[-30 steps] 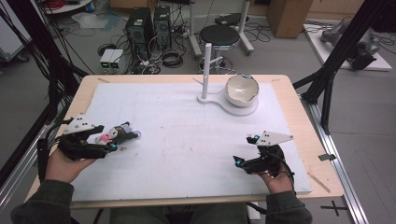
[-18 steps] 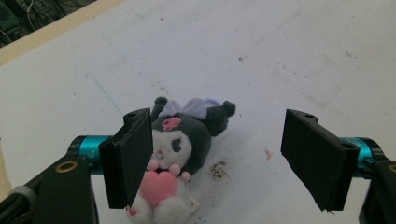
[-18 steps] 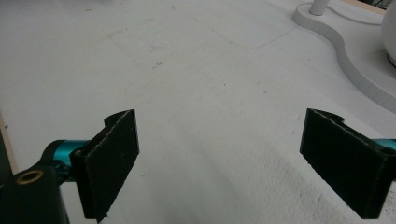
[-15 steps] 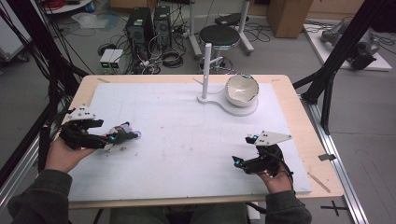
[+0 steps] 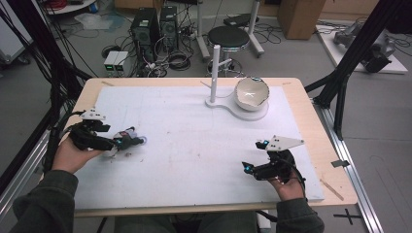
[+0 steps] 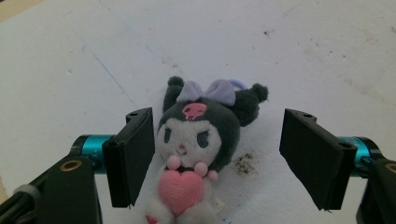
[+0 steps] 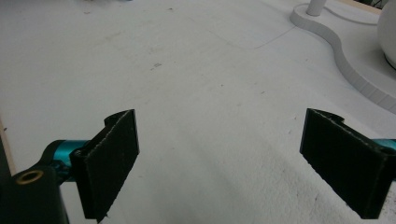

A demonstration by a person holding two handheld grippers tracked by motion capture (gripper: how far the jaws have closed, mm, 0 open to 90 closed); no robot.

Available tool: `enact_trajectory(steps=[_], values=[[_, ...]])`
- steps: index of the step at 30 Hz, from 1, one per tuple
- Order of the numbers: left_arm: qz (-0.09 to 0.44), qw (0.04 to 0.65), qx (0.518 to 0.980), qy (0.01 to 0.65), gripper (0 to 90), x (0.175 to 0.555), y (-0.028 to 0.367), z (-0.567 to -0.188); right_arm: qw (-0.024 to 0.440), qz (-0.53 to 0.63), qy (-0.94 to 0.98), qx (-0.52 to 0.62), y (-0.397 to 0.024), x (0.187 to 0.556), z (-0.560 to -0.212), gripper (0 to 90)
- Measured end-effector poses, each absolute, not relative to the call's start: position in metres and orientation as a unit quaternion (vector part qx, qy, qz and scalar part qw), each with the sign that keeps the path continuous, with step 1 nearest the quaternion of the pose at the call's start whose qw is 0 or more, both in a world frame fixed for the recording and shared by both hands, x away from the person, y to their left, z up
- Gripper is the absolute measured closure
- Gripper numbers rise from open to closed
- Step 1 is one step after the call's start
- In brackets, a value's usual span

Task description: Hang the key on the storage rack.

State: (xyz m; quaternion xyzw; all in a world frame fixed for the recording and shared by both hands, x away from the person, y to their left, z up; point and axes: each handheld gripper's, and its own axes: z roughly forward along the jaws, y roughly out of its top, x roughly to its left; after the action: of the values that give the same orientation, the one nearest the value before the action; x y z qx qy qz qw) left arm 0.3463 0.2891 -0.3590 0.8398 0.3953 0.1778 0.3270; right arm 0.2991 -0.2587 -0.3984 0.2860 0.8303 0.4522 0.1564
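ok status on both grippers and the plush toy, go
Left gripper jaws just closing, straddling the plush toy, pads not yet pressing. Right gripper open, nothing between its jaws. Toy lies flat on the white mat. Nothing in the way.

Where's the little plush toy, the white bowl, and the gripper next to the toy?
plush toy [image 6: 194,135], left gripper view, on its white face.
white bowl [image 5: 251,93], high view, on its inner wall.
left gripper [image 6: 217,156], left gripper view, midway between its open jaws.

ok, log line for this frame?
left claw: open, jaws just closing, astride dark grey-and-white plush doll with lilac bow, one pad near, not gripped | right claw: open, nothing between
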Motion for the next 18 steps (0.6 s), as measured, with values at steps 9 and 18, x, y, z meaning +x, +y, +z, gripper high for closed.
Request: enact_trajectory(steps=[9,18], values=[[0.162,0.309,0.841,0.415,27.4,0.354,0.296,-0.373,0.153,0.454,0.830,0.285,-0.259,0.299,-0.399,10.7],[0.147,0.299,0.844,0.420,29.8,0.356,0.297,-0.387,0.151,0.453,0.832,0.283,-0.258,0.300,-0.399,10.7]])
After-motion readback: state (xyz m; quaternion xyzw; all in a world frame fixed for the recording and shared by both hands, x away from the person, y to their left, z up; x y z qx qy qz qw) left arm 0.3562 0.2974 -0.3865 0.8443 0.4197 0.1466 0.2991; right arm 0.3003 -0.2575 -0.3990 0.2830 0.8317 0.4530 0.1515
